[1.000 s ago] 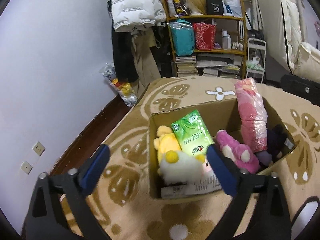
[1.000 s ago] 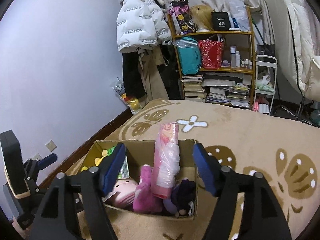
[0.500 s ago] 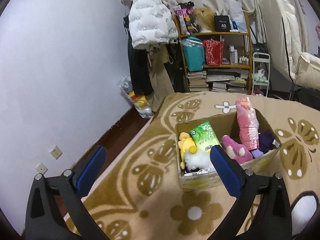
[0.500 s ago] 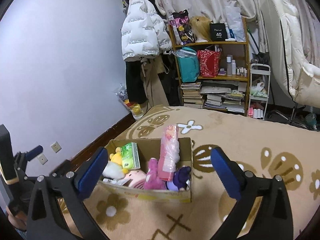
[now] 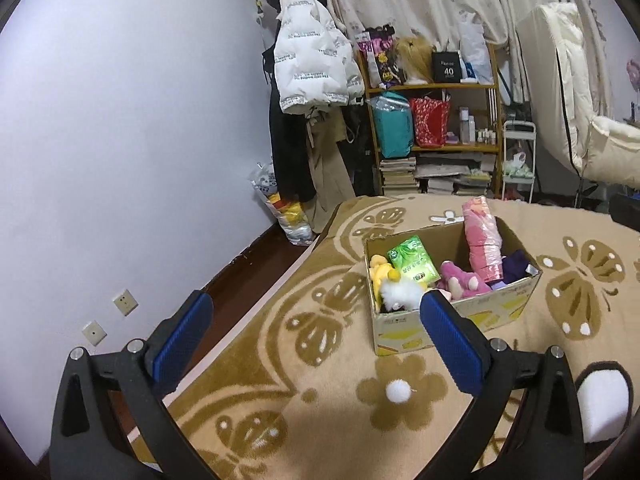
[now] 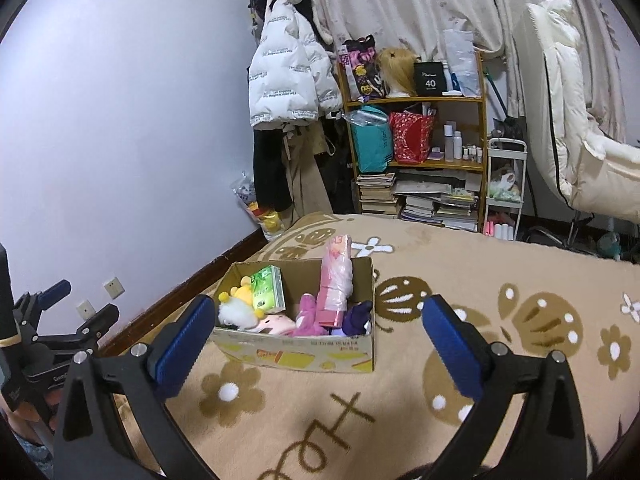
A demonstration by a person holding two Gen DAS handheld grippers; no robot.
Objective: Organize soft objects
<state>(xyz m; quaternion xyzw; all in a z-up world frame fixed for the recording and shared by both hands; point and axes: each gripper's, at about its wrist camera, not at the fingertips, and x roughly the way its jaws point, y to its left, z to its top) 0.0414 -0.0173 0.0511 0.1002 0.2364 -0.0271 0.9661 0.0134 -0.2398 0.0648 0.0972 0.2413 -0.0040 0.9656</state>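
Note:
A cardboard box (image 5: pixel 496 316) (image 6: pixel 304 354) sits on the patterned rug. Inside it lie a yellow plush (image 5: pixel 380 270), a green tissue pack (image 5: pixel 412 262) (image 6: pixel 267 292), a white fluffy toy (image 5: pixel 400 292) (image 6: pixel 236 314), a pink plush (image 5: pixel 460 280) (image 6: pixel 306 314), a dark purple soft item (image 5: pixel 516 266) (image 6: pixel 358 316) and an upright pink wrapped roll (image 5: pixel 482 236) (image 6: pixel 336 276). My left gripper (image 5: pixel 316 318) hangs open and empty above the rug, short of the box. My right gripper (image 6: pixel 316 318) is open and empty too, back from the box's near wall. The left gripper also shows at the right wrist view's left edge (image 6: pixel 60 308).
A beige rug (image 6: pixel 460 280) with brown flower shapes covers the floor. Behind it stand a wooden shelf (image 6: pixel 420 160) with books and bags, a rack of hanging coats (image 6: pixel 288 92), a small white cart (image 6: pixel 506 196) and a white chair (image 6: pixel 580 140). A lilac wall (image 5: pixel 120 140) with sockets runs on the left.
Both grippers have pulled back and risen away from the box, which now looks smaller and farther. The right gripper's jaws stand wider than a second ago.

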